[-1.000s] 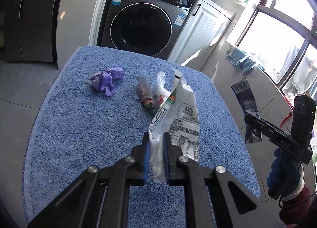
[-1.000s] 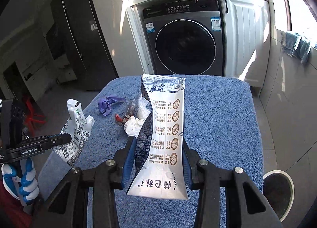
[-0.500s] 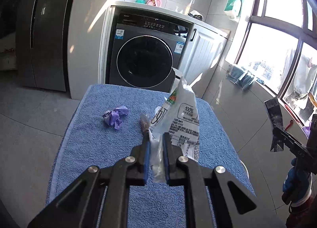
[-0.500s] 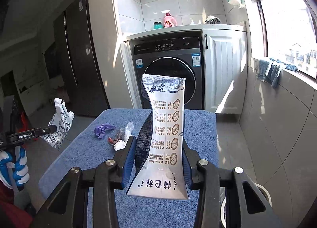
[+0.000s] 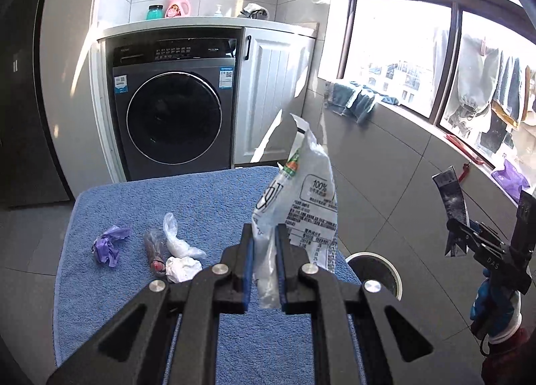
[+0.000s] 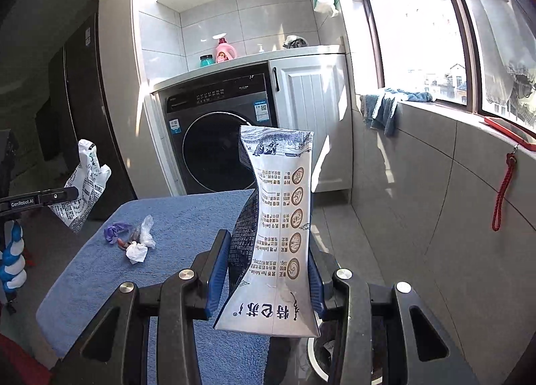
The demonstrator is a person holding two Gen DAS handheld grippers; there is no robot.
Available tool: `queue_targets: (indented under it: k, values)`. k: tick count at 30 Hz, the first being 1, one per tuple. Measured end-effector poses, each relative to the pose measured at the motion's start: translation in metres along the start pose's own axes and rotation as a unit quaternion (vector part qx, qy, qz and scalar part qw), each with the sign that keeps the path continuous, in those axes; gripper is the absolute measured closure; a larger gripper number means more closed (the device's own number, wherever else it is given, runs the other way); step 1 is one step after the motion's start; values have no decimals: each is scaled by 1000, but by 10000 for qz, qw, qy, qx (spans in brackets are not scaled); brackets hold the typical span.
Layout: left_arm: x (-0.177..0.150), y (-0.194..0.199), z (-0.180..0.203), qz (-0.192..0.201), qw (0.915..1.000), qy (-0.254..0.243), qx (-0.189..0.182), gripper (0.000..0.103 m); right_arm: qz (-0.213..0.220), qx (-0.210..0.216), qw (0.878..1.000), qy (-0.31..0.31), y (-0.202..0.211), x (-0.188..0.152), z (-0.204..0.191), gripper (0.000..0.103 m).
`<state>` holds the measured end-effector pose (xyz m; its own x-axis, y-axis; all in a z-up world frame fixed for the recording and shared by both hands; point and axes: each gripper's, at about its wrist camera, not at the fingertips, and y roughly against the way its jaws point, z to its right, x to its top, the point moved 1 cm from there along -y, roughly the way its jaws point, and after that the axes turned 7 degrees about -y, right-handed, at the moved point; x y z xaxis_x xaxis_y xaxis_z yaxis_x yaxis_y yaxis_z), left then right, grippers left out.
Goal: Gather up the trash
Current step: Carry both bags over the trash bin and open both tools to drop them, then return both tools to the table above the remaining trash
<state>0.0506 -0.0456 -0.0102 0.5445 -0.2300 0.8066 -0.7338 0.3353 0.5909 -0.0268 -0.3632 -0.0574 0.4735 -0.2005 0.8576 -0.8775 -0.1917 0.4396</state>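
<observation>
Already two wrappers are clamped: a white bag in the left gripper, a milk pouch in the right gripper. Nothing is binned yet; purple scrap and crumpled pieces are left at ten o'clock on the blue mat, the bin at three.

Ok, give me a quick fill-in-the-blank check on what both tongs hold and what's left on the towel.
1. The left tongs grip a crumpled white ____.
2. The milk carton sits in the ____ tongs.
3. The purple glove lies on the ____ towel.
4. The trash bin stands on the ____.

Missing words: wrapper; right; blue; floor
</observation>
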Motion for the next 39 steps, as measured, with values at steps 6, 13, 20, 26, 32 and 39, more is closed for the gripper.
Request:
queue_targets:
  k: [6, 13, 20, 26, 32, 39]
  values:
    - [20, -71, 86, -420, 9945, -770, -571, 92, -242, -573, 9978, -239, -10, -16, 55, 64]
    - [9, -172, 175, -1197, 9743, -1509, -1170, 92, -807, -973, 9890, -771, -50, -53, 116, 64]
    - [-18, -267, 231, -1934, 9544, -1775, -1419, 91, -1463, -1287, 9735, -1193, -96, -92, 166, 64]
    - [-34, -316, 264, -2267, 9426, -1866, -1592, 89, -1875, -1496, 9615, -1345, -129, -109, 192, 63]
    - [-46, -347, 283, -2646, 9315, -1702, -1824, 78, -2205, -1720, 9502, -1375, -144, -122, 214, 53]
    - [-38, -342, 278, -2574, 9345, -1524, -1927, 72, -2175, -1904, 9459, -1473, -129, -124, 222, 45]
